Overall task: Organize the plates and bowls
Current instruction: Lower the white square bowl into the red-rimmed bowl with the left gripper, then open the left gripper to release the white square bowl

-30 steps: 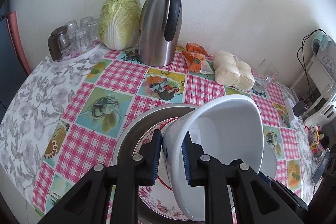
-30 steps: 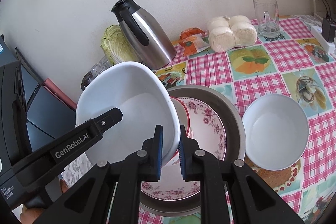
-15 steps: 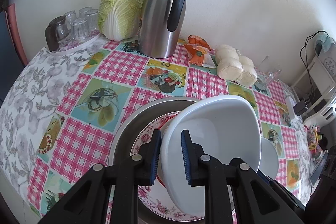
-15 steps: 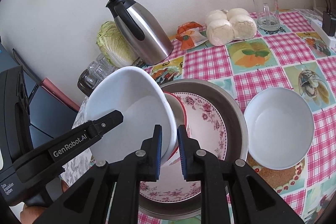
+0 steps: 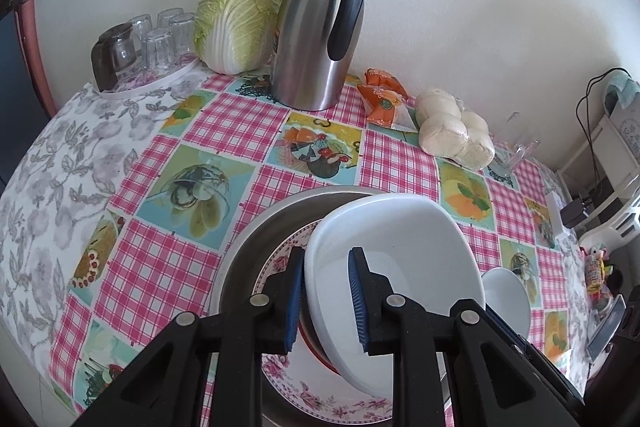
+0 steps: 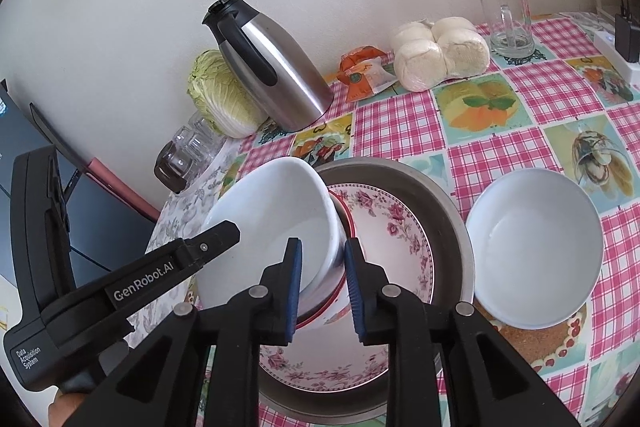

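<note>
A large white bowl (image 5: 400, 251) is tilted over a red-rimmed cup (image 6: 344, 227) that stands on a floral plate (image 6: 392, 223) inside a steel basin (image 6: 440, 203). My left gripper (image 5: 325, 301) straddles the bowl's near rim, its jaws wider than before. My right gripper (image 6: 322, 289) straddles the bowl's other rim together with the cup wall, with gaps at the pads. The bowl (image 6: 276, 223) also shows in the right wrist view. A second white bowl (image 6: 534, 251) sits on a cork mat to the right of the basin.
A steel thermos jug (image 5: 320, 27), a cabbage (image 5: 238, 15) and a tray of glasses (image 5: 148, 43) stand along the wall. Orange packets (image 5: 382, 97), wrapped buns (image 5: 454, 129) and a glass mug (image 6: 508, 19) lie further right. A power strip (image 6: 618, 47) is at the far right.
The white bowl has come down and tipped over the cup in the basin. Both grippers' jaws have widened around its rim.
</note>
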